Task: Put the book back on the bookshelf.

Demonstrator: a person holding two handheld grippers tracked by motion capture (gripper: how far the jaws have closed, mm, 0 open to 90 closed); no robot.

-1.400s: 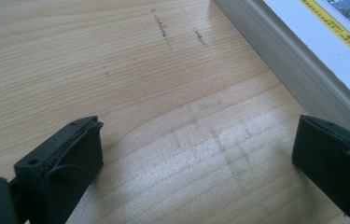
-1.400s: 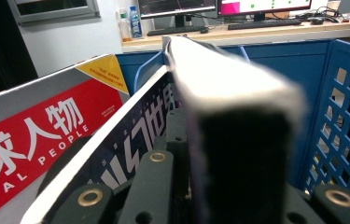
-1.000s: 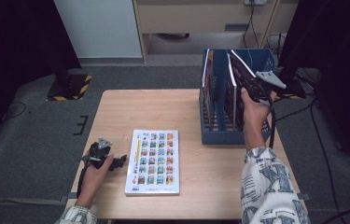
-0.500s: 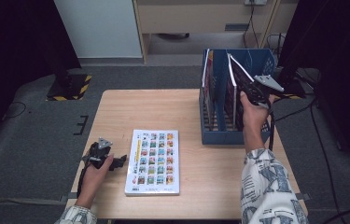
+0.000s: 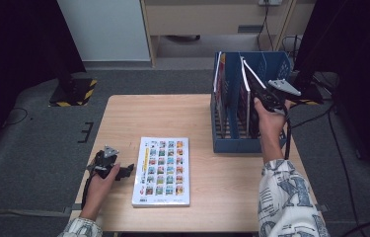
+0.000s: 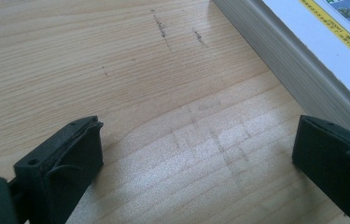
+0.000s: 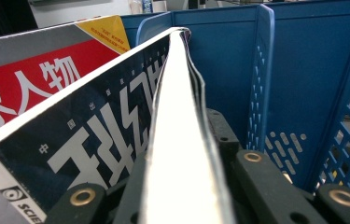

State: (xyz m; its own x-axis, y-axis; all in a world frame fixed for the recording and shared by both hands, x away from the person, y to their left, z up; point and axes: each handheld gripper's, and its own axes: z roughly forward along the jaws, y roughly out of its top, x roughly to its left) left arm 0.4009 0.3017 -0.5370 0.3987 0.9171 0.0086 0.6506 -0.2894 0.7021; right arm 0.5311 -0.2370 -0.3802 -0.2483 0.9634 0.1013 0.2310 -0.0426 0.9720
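Note:
A dark-covered magazine (image 5: pixel 248 71) stands tilted in the blue file rack (image 5: pixel 237 146) at the table's right rear. My right gripper (image 5: pixel 258 92) is shut on its upper edge. In the right gripper view the white page edge of the magazine (image 7: pixel 182 135) runs between the jaws of the right gripper (image 7: pixel 182 191), with a red-covered magazine (image 7: pixel 23 93) to its left. A thick picture-grid book (image 5: pixel 163 170) lies flat at the front centre. My left gripper (image 5: pixel 129 171) rests on the table just left of it, open; the left gripper (image 6: pixel 196 158) has bare wood between its jaws.
The rack's blue perforated walls (image 7: pixel 303 93) stand close on the right of the held magazine. The book's page side (image 6: pixel 298 65) lies just ahead of the right-hand jaw in the left gripper view. The wooden table (image 5: pixel 172 118) ends at dark grey floor on all sides.
My right gripper has shifted slightly left and down with the magazine in it. The left gripper and the flat book have not moved.

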